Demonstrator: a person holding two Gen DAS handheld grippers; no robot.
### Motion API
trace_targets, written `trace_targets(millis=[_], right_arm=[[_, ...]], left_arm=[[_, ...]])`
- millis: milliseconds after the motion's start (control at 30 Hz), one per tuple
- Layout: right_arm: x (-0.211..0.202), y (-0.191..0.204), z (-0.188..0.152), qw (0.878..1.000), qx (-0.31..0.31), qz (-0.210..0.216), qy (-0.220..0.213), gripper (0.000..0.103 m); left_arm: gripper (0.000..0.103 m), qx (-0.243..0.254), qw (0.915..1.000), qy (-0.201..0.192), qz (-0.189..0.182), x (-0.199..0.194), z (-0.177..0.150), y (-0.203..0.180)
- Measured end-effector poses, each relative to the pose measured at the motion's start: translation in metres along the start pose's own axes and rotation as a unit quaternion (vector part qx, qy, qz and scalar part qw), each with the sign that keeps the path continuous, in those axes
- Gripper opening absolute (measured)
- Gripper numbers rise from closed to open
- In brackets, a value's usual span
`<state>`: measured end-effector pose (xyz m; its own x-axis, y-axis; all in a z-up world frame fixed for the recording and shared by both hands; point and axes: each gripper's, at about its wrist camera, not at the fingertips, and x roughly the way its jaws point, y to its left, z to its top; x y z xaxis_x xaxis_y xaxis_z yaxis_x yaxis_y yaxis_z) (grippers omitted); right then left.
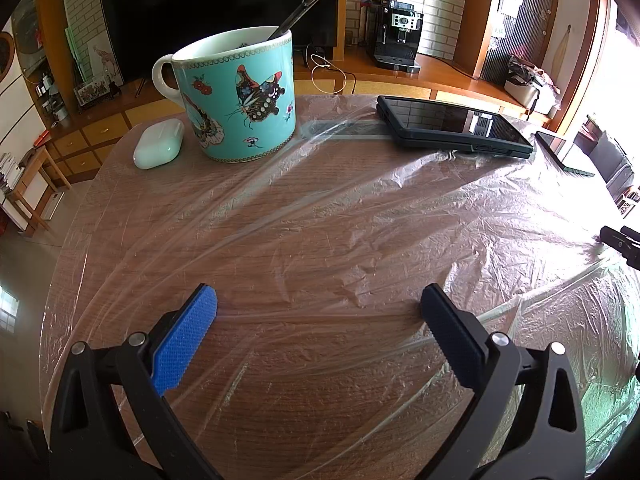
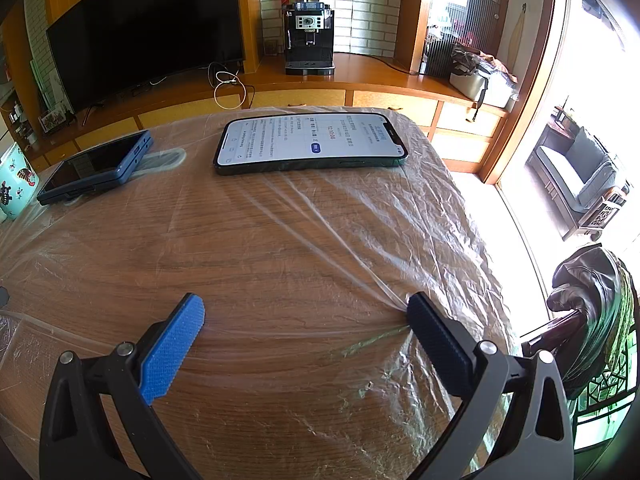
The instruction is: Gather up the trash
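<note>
Left gripper (image 1: pixel 318 304) is hanging low over the table (image 1: pixel 280 400), jaws spread wide, nothing between them. Directly under and ahead of it the clear plastic sheet (image 1: pixel 360 216) is lying flat and wrinkled across the wood; this reads as the trash, though that is a judgement.

Right gripper (image 2: pixel 306 312) is likewise gaping wide and empty. Its right finger (image 2: pixel 436 344) is sitting right at a tensioned pleat of the sheet, by the table's right edge, where the film is draping over.

Creases are running diagonally, from near the right gripper up toward the far left. The film is passing under the butterfly mug (image 1: pixel 240 100), the dark cased device (image 1: pixel 452 126) and the lit phone (image 2: pixel 312 142); the white earbud case (image 1: pixel 159 143) is beside the mug.

Right gripper looks nearer a graspable fold; the weighted far side would resist a pull.
</note>
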<state>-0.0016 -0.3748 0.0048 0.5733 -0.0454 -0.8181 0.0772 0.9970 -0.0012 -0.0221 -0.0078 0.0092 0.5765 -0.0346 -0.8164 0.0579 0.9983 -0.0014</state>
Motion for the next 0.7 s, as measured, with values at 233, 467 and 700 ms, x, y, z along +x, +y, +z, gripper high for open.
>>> trace_targets(millis=[233, 467, 700], right_arm=[[0.0004, -0.0004, 0.0001, 1.000, 0.000, 0.000, 0.000, 0.099], [0.0002, -0.0003, 0.0000, 1.000, 0.000, 0.000, 0.000, 0.099], [-0.0002, -0.0001, -0.0001, 1.000, 0.000, 0.000, 0.000, 0.099]], left_arm=[[0.102, -0.001, 1.0000, 0.000, 0.001, -0.0021, -0.0018, 0.0022], [0.101, -0.001, 1.0000, 0.000, 0.001, -0.0020, -0.0015, 0.0022], [0.101, -0.001, 1.0000, 0.000, 0.001, -0.0029, -0.0023, 0.0020]])
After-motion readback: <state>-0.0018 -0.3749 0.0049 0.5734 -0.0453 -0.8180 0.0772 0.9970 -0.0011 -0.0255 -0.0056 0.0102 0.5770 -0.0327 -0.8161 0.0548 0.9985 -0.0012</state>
